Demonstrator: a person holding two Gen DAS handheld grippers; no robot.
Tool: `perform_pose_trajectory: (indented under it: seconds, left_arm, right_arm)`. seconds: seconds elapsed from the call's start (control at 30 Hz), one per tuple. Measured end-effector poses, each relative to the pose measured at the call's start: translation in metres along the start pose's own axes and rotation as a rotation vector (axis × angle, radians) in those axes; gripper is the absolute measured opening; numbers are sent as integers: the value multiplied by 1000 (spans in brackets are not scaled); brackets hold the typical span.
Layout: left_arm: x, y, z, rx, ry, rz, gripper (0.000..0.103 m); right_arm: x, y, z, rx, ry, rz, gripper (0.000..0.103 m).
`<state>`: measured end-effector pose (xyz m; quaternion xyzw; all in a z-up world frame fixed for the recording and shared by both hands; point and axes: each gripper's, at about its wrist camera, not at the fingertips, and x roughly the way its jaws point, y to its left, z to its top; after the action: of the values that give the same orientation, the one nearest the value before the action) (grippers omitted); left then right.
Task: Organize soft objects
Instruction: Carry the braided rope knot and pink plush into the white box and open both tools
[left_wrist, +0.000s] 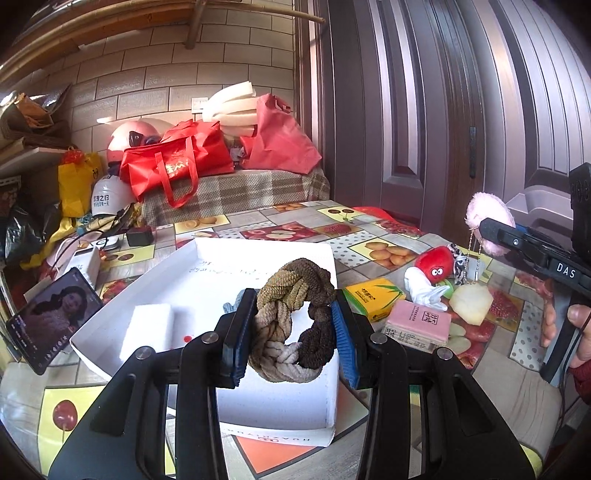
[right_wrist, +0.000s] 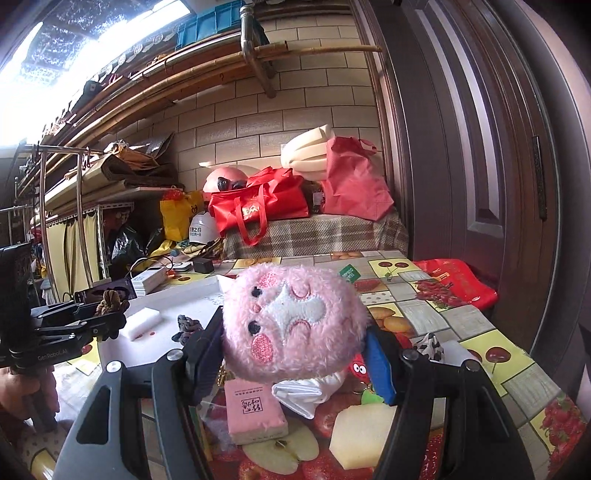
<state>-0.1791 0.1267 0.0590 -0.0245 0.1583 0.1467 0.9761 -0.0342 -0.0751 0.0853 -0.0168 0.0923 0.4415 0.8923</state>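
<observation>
- A cluttered room with a tiled wall and a dark panelled door is seen behind a bench (left_wrist: 373, 236) covered in a fruit-patterned cloth.
- The left tongs (left_wrist: 293, 328) are clenched on a braided ring (left_wrist: 291, 317) of brown, tan and cream cord, which is gripped between the two blue pads and held up above a white tray (left_wrist: 207, 266).
- In the right wrist view the same left tongs (right_wrist: 110, 314) are seen at the left edge, with the braided ring carried over the tray's near end.
- The right tongs (right_wrist: 295, 350) are closed on a pink plush toy (right_wrist: 293, 323), whose fluffy body is pressed from both sides and lifted clear of the bench.
- A ball chain is seen hanging from the pink plush toy in the left wrist view.
- Inside the white tray a white foam block (left_wrist: 149, 326) and a small grey knotted item (right_wrist: 188, 326) are seen lying apart from each other.
- Below the right tongs, a pink tissue pack (right_wrist: 255, 415), a white cloth (right_wrist: 306, 393), a red plush with eyes (right_wrist: 360, 369) and a pale yellow sponge (right_wrist: 360, 430) are found close together on the bench.
- A yellow-green tissue pack (left_wrist: 371, 297) is seen just beside the tray.
- A phone (left_wrist: 51, 319) is propped at the bench's left edge.
- Red bags (left_wrist: 177, 162) are piled on a checked cover at the back.
</observation>
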Motion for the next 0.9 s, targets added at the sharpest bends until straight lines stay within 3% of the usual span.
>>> perform_pose_trajectory:
  seconds: [0.4,0.6,0.73,0.9]
  left_arm:
    - [6,21,-2,-28,18,53,39]
    - [12,32,-1,-13,13,102,39]
    - [12,43,-1,-32,1,137,39]
    - [16,56,1,-48,-7,176,39]
  right_arm:
    - [17,52,-1,-47,41,129,67]
    - [44,81,-1,-8,97,204,67]
    - [70,93,-6,84,160,241,67]
    - [88,107,-10,119,198,244,67]
